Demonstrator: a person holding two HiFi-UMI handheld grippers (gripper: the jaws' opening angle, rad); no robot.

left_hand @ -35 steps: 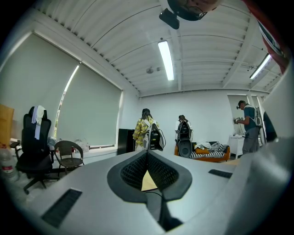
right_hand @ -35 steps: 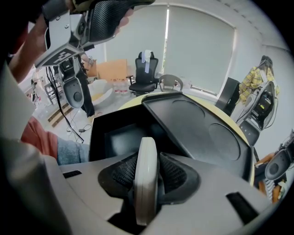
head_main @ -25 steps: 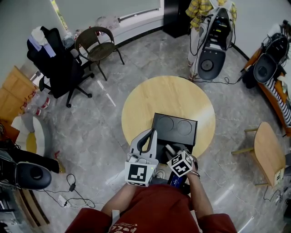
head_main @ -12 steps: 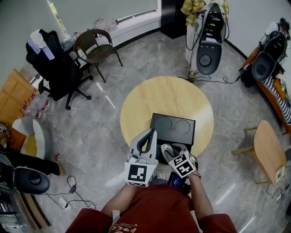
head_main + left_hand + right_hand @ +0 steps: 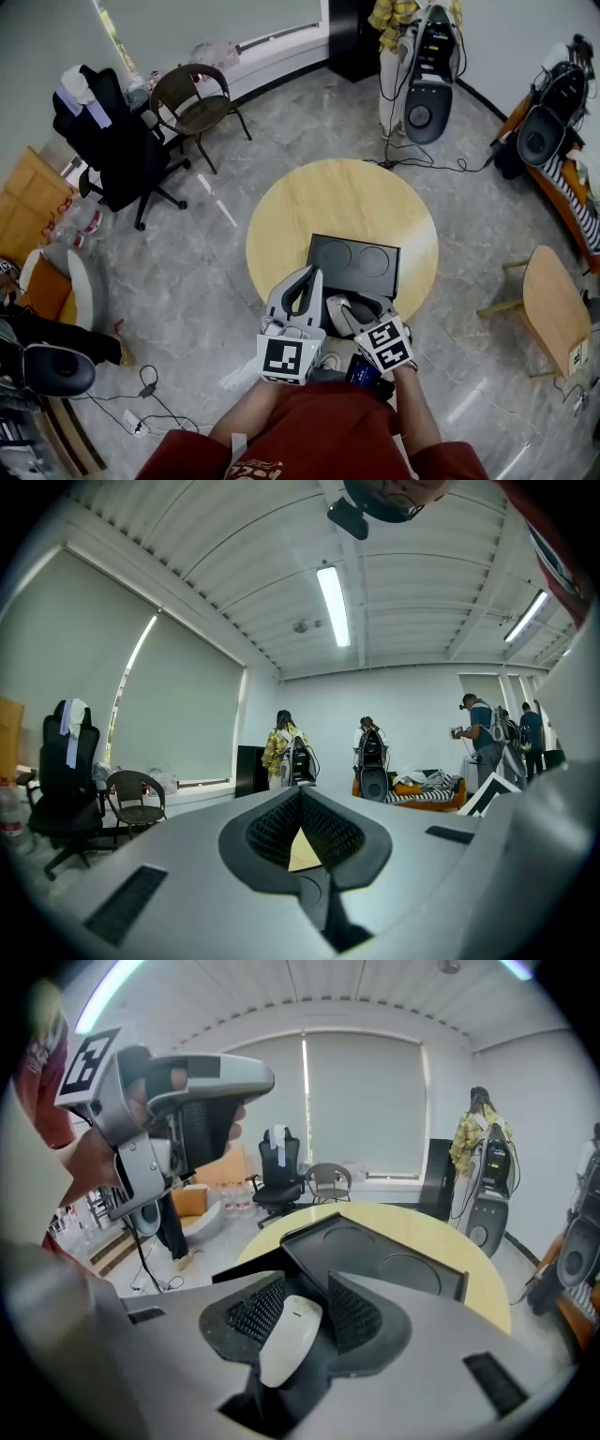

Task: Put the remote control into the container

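1. The right hand-held gripper (image 5: 307, 1288) has its jaws closed on the white remote control (image 5: 289, 1335), which lies lengthwise between the ribbed pads, clear of the bench (image 5: 337, 197).
2. In the head view, the black container (image 5: 354, 281) sits on the round wooden bench toward its 6 o'clock edge. The gripped remote control hangs at the container's 6 o'clock rim.
3. The left hand-held gripper (image 5: 302, 794) is empty, its jaw tips meeting. It is raised at the container's 8 o'clock side and points toward 12 o'clock.

remote control (image 5: 289, 1333): white | container (image 5: 359, 259): black | table (image 5: 319, 202): pale yellow wood | floor (image 5: 202, 281): grey, marbled
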